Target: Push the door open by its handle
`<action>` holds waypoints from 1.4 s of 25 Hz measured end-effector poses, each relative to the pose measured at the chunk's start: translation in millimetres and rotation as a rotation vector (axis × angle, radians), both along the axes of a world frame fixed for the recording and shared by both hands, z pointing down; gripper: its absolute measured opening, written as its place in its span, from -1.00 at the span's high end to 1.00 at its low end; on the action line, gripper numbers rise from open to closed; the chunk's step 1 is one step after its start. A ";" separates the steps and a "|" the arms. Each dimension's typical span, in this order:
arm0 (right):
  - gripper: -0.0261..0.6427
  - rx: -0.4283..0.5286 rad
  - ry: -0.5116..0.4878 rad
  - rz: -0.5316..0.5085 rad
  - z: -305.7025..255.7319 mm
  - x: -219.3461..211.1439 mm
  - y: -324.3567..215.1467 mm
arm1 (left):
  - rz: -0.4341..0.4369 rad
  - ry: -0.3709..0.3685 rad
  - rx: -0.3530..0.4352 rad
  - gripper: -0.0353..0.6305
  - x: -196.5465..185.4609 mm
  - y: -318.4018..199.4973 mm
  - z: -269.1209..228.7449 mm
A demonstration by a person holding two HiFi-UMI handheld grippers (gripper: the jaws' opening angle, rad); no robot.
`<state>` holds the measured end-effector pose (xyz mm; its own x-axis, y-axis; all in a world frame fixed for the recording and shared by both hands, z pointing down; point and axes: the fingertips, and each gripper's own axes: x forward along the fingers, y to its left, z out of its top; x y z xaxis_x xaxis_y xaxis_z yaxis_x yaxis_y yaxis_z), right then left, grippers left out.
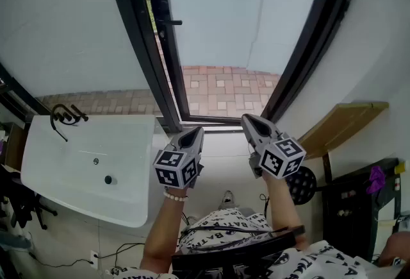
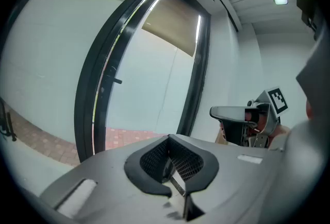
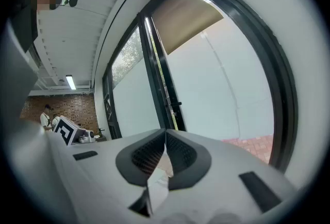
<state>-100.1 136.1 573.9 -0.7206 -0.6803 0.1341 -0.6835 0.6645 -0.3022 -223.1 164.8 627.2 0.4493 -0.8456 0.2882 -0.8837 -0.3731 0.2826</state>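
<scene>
A black-framed glass door [image 1: 243, 8] stands ahead, with a small black handle [image 1: 170, 22] on its left edge. The handle also shows in the left gripper view [image 2: 116, 81] and the right gripper view [image 3: 175, 104]. A thin bright strip shows between the door's edge and the frame beside it. My left gripper [image 1: 193, 133] is held low, well short of the door, jaws shut with nothing between them [image 2: 168, 140]. My right gripper [image 1: 250, 120] is beside it at the same height, also shut and empty [image 3: 165, 135]. Neither touches the handle.
A white sink [image 1: 45, 169] with a black tap [image 1: 64, 116] stands at the left. A wooden board [image 1: 339, 127] and a dark cabinet [image 1: 359, 207] are at the right. Brick paving [image 1: 224, 92] lies beyond the glass. A person [image 3: 46, 115] stands far behind.
</scene>
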 end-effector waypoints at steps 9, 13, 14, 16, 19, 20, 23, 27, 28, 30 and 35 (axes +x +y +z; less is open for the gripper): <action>0.88 0.055 -0.067 -0.174 -10.8 -4.7 -30.9 | -0.035 -0.007 -0.017 0.94 7.6 -21.8 11.3; 0.85 0.098 0.027 -0.288 -11.0 -8.0 -63.2 | -0.076 0.005 -0.024 0.94 3.4 -36.8 15.3; 0.79 0.101 0.055 -0.321 -11.4 -10.7 -72.5 | -0.090 0.011 -0.025 0.94 1.1 -40.7 15.7; 0.21 0.103 0.099 -0.398 -13.8 -18.9 -90.2 | -0.126 0.024 -0.024 0.94 -3.6 -46.8 16.3; 0.21 0.128 0.174 -0.481 -19.9 -34.1 -122.8 | -0.171 0.022 -0.025 0.94 -9.8 -56.8 17.7; 0.20 0.130 0.200 -0.508 -21.2 -41.4 -134.8 | -0.180 0.020 -0.028 0.94 -11.6 -60.8 18.5; 0.06 0.141 0.289 -0.577 -25.9 -66.9 -170.5 | -0.202 0.013 -0.031 0.94 -17.9 -76.1 17.3; 0.06 0.178 0.376 -0.600 -83.8 -54.0 -163.0 | -0.190 0.021 0.001 0.94 20.7 -59.0 -32.8; 0.06 0.188 0.397 -0.591 -115.1 -36.0 -145.8 | -0.176 0.025 0.017 0.94 44.4 -41.8 -61.4; 0.07 0.205 0.437 -0.567 -181.9 3.7 -111.4 | -0.147 0.039 0.050 0.94 94.2 -8.7 -121.9; 0.07 0.198 0.508 -0.583 -218.0 -2.7 -137.0 | -0.125 0.105 0.069 0.94 116.0 -28.8 -162.0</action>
<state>-102.8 -0.9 355.8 -0.8506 -0.2580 0.4582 -0.2315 0.9661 0.1142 -107.1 136.0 465.2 0.3638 -0.9131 0.1842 -0.8913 -0.2838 0.3536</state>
